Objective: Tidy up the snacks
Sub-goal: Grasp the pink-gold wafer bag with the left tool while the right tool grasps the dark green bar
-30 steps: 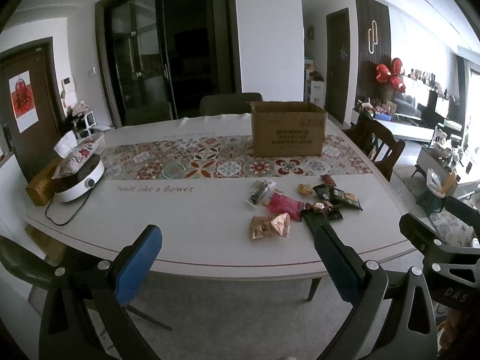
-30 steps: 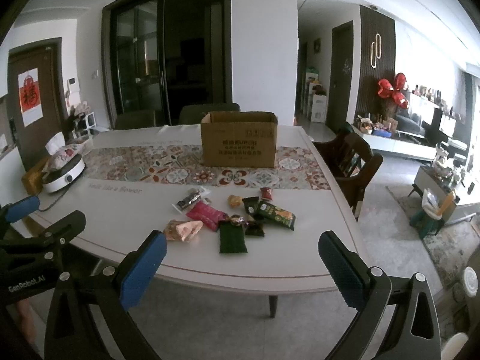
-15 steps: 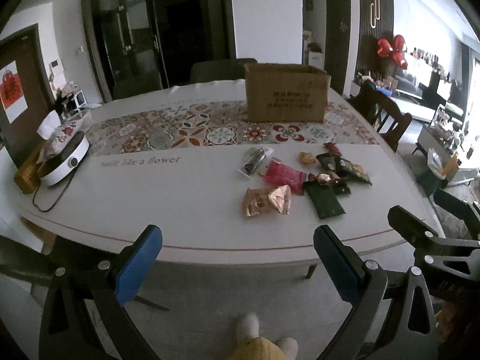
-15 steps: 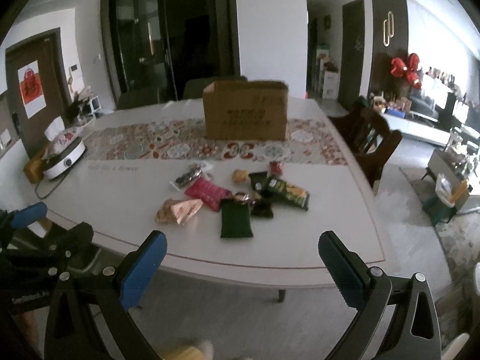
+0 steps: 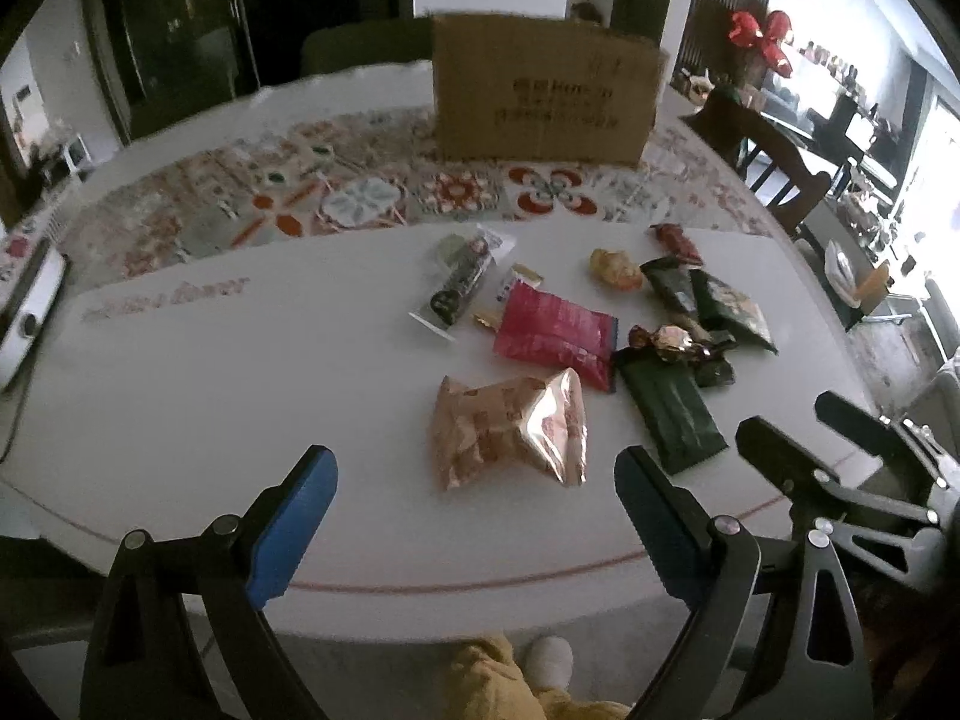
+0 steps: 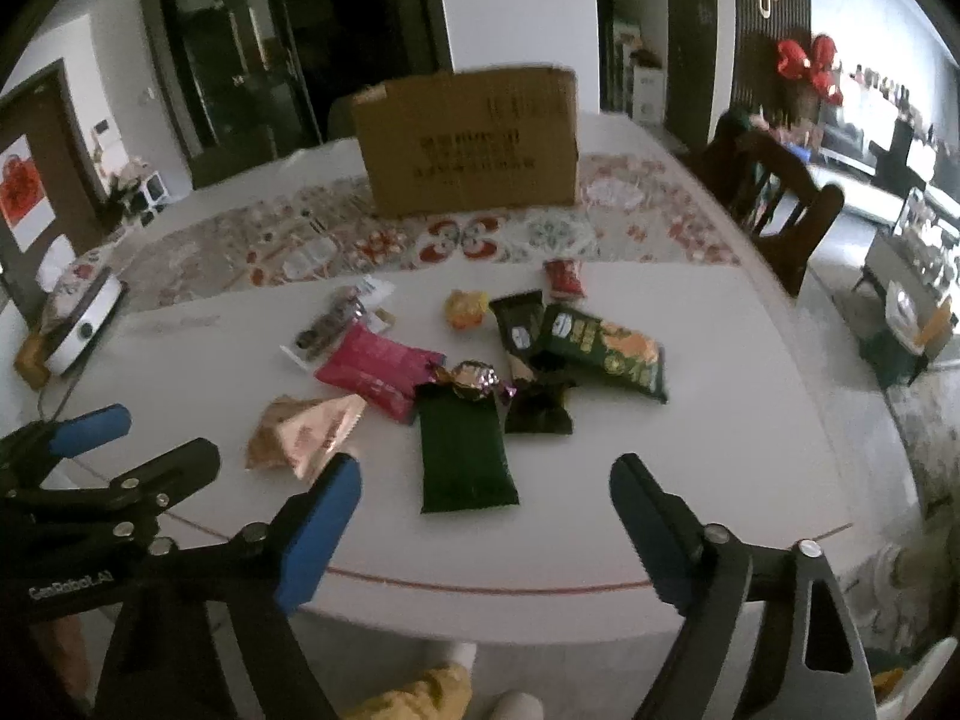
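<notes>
Left wrist view: the left gripper (image 5: 474, 474) hangs over the near edge of the white table (image 5: 210, 420), its jaws wide apart, just closing a little, nothing between them. A shiny pink snack bag (image 5: 510, 429) lies just beyond the fingertips; the other snacks (image 5: 630, 312) are scattered toward the right edge. A cardboard box (image 5: 543, 99) stands at the far edge.

Right wrist view: the right gripper (image 6: 486, 489) is also open and empty, jaws just narrowing, with a dark green packet (image 6: 462, 453) ahead of them.

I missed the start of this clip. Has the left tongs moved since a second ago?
Yes. The left tongs came forward and down toward the table; the cardboard box looms larger.
</notes>
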A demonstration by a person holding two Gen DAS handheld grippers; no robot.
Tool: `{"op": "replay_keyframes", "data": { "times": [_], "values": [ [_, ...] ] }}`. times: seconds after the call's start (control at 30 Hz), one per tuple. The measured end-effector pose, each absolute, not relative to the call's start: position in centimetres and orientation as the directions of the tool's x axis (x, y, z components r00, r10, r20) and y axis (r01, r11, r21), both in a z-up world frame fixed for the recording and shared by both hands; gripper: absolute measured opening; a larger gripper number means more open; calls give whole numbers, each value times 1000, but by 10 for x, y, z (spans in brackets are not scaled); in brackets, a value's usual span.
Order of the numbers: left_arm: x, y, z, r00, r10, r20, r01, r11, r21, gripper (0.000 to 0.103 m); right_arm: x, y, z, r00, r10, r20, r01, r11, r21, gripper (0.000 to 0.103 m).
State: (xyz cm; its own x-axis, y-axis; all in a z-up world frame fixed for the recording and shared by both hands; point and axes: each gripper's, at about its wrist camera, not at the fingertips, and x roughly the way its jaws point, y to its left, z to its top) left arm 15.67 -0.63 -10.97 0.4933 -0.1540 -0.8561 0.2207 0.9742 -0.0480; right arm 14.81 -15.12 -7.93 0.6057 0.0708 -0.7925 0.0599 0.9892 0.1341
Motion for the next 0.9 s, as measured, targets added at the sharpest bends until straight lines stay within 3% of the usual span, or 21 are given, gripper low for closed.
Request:
{"op": "replay_keyframes", "data": {
  "times": [0.6,0.9],
  "values": [
    [209,-16,-165,320,-174,-931,254,963,-93,92,195,-147,-133,466,96,-880,65,988,142,65],
    [211,-14,-175,268,-176,-947,271,957,-101,88,201,-146,-136,454,113,-884,52,987,154,65]
  ]
}}
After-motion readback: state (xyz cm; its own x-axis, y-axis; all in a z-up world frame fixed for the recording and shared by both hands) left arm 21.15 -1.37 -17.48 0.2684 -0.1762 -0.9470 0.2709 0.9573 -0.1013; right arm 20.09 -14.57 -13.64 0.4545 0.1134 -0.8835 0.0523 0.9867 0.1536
